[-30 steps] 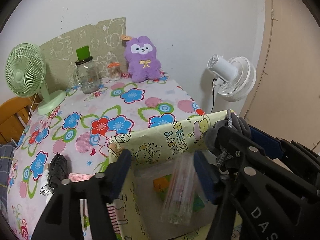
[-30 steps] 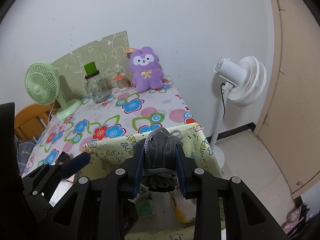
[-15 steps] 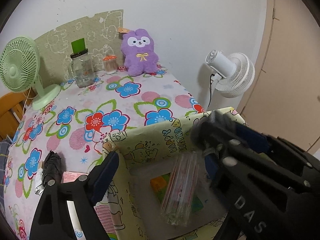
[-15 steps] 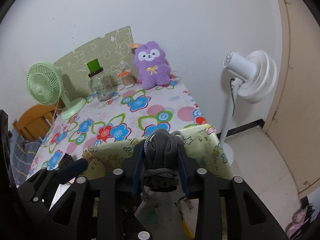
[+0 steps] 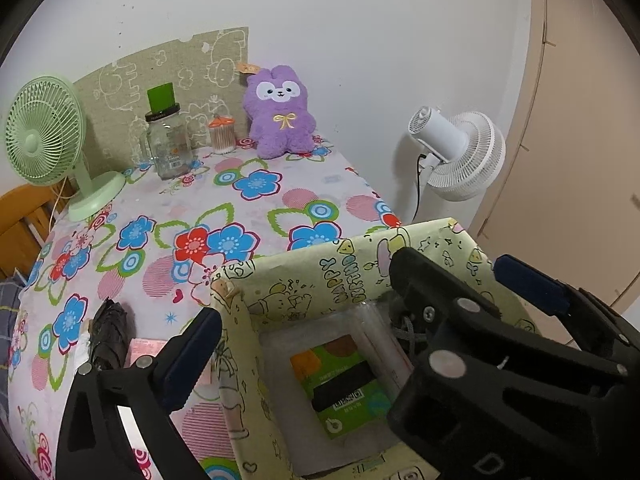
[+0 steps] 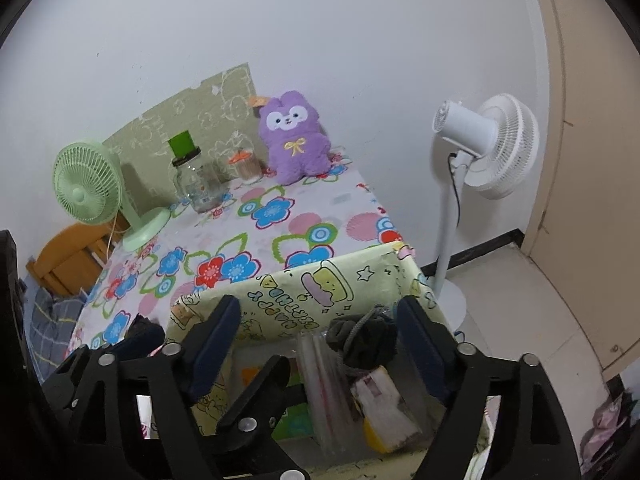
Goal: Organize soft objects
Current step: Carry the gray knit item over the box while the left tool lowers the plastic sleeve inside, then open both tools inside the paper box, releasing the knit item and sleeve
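A yellow cartoon-print box stands at the table's near corner; it also shows in the left wrist view. A dark grey soft bundle with a cord lies inside it at the right, free of the jaws. My right gripper is open above the box, jaws either side of the bundle. My left gripper is open and empty over the box; the right gripper's black frame crosses its view. A purple plush rabbit sits at the table's far edge by the wall.
The box also holds a clear tube packet and a green packet. On the floral tablecloth are a green desk fan, a glass jar, a small swab jar and a folded dark umbrella. A white floor fan stands right.
My right gripper has opened and let go of the grey bundle, which now lies in the box. Both grippers have moved lower over the box.
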